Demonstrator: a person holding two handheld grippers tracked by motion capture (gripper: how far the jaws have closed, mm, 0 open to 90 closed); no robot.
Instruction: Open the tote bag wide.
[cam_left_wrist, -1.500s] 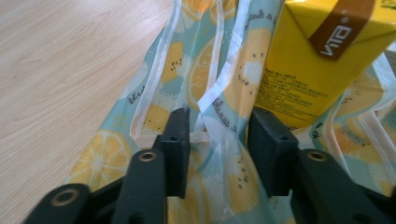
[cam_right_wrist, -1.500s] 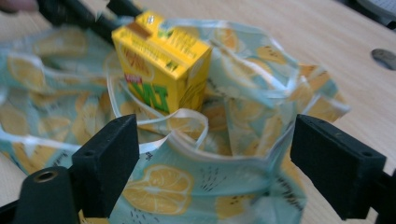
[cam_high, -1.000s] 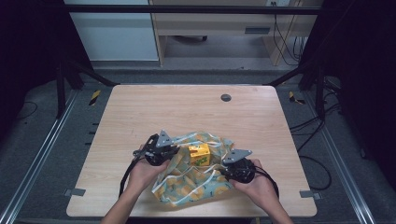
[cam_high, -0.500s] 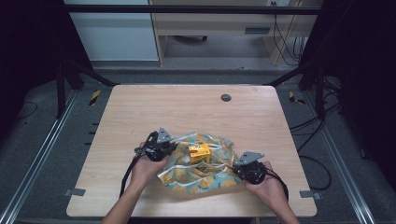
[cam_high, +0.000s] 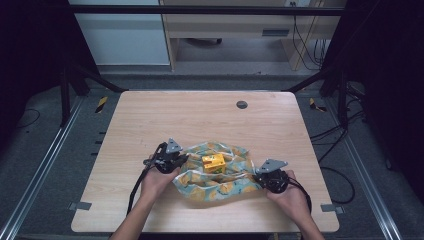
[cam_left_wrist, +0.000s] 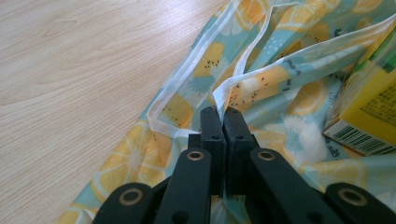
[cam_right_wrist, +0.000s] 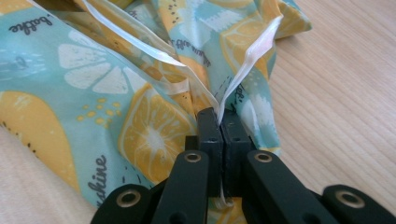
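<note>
The lemon-print bag (cam_high: 220, 175) lies crumpled on the near half of the wooden table (cam_high: 200, 120), and a yellow carton (cam_high: 213, 163) sits in its open mouth. The left gripper (cam_left_wrist: 223, 112) is clamped tight on the bag's white-trimmed edge at one side. The right gripper (cam_right_wrist: 219, 114) pinches the edge at the other side the same way, jaws pressed together with the plastic between them.

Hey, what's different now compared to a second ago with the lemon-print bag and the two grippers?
The right gripper moved out toward the table's right side and its jaws closed on the bag's right edge; the bag now lies stretched wider between the hands. The left gripper sank slightly and stays clamped on the bag's left edge. The yellow carton still sits on the bag, and the table is unchanged.
</note>
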